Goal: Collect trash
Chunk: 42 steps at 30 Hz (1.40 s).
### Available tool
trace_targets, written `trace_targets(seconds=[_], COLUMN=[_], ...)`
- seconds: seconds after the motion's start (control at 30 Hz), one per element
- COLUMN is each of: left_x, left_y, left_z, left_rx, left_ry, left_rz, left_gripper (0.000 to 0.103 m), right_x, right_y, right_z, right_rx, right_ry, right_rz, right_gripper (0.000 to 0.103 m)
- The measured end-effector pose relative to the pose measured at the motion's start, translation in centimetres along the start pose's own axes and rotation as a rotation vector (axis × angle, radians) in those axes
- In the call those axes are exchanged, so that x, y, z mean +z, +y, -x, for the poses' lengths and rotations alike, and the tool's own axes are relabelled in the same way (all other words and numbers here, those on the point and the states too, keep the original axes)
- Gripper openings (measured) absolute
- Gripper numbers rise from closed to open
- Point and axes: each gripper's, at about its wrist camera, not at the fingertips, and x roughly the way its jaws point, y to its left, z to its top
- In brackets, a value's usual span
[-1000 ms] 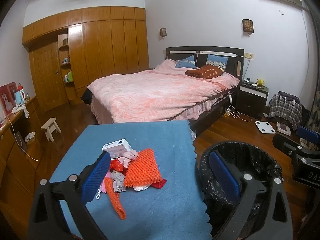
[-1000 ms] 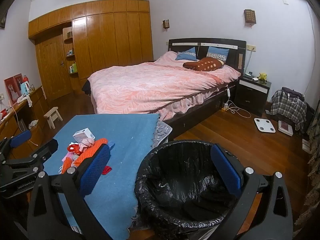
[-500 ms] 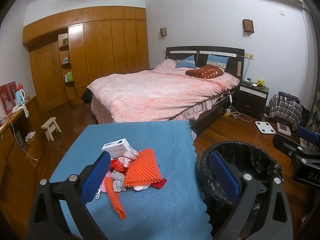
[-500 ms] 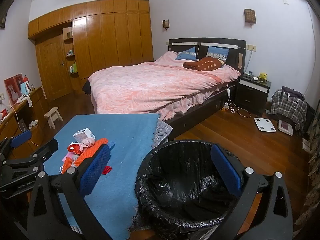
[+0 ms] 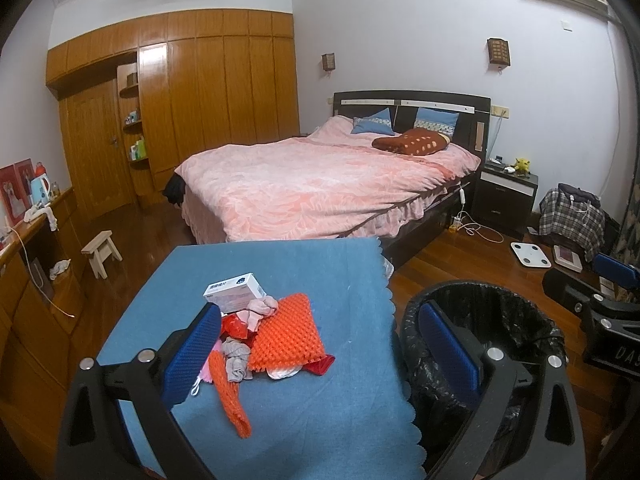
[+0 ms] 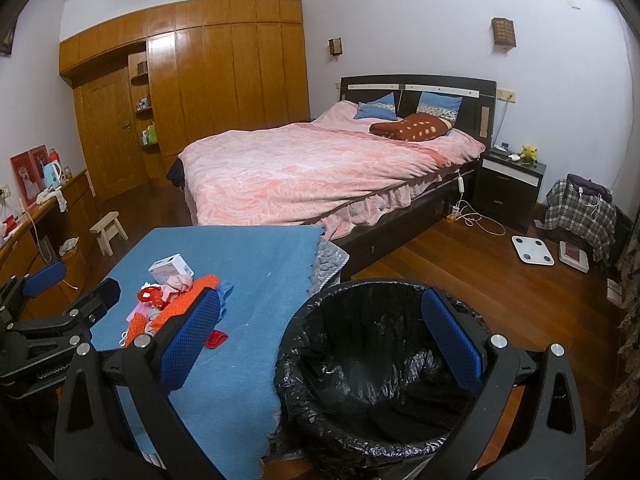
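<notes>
A bed (image 5: 320, 184) with a pink cover fills the far middle of the room, its dark headboard against the white wall, and a wooden wardrobe (image 5: 192, 96) lines the wall to its left. In front of the bed stands the worktop (image 5: 288, 264), covered by a blue cloth with a scalloped edge. Just beside its right edge sits a bin (image 6: 380, 360) lined with a black bag; its mouth is open and nothing but the crumpled liner can be made out inside.

The trash lies in one pile on the left half of the worktop. The biggest piece is an orange foam net (image 5: 286, 336), lying flat. A white box (image 5: 235, 291) rests at the far side of the pile, touching a pink rag (image 5: 260, 308). A grey rag (image 5: 236, 360) and a long orange strip (image 5: 232, 392) lie at the near side, with a red scrap (image 5: 320, 364) peeking out from under the net.

The left hand-held gripper (image 5: 320, 352) hovers above the near end of the worktop, level and pointing toward the bed, its blue pads spread wide and holding nothing; the pile sits just ahead of its left finger. The right hand-held gripper (image 6: 320, 348) hangs over the bin's near rim, likewise spread wide and touching nothing.
</notes>
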Motion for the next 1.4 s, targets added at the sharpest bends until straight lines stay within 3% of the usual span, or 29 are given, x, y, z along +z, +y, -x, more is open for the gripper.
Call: trace_targets(seconds=[0.3, 0.63, 0.8, 1.0, 1.13, 1.2, 1.4], left_x=[-0.9, -4.0, -5.8, -8.3, -9.5, -9.9, -10.9], left_y=[1.9, 7.6, 10.1, 12.8, 13.3, 13.3, 13.3], left_z=[-1.1, -4.1, -6.3, -8.5, -9.9, -10.8, -13.7], left_rx=[0.042, 0.149, 0.177, 0.193, 0.192, 0.186, 0.152], left_ry=[-0.010, 0.002, 0.058, 0.127, 0.157, 0.174, 0.239], left_rz=[0.009, 0.055, 0.077, 0.107, 0.113, 0.111, 0.131], left_gripper=[0.097, 0.097, 0.097, 0.088, 0.087, 0.087, 0.071], right_x=[-0.3, -1.8, -2.7, -4.1, -5.1, -5.5, -6.0], right_y=[1.7, 5.2, 7.6, 10.1, 11.2, 11.6, 12.3], right_z=[-1.6, -7.4, -10.6, -13.5, -15.7, -16.7, -18.2], right_rx=[0.031, 0.107, 0.147, 0.153, 0.166, 0.175, 0.163], right_ry=[-0.017, 0.018, 0.053, 0.063, 0.106, 0.128, 0.148], right_rz=[0.025, 0.051, 0.065, 0.103, 0.110, 0.116, 0.123], right_gripper=[0.098, 0.098, 0.098, 0.096, 0.083, 0.082, 0.081])
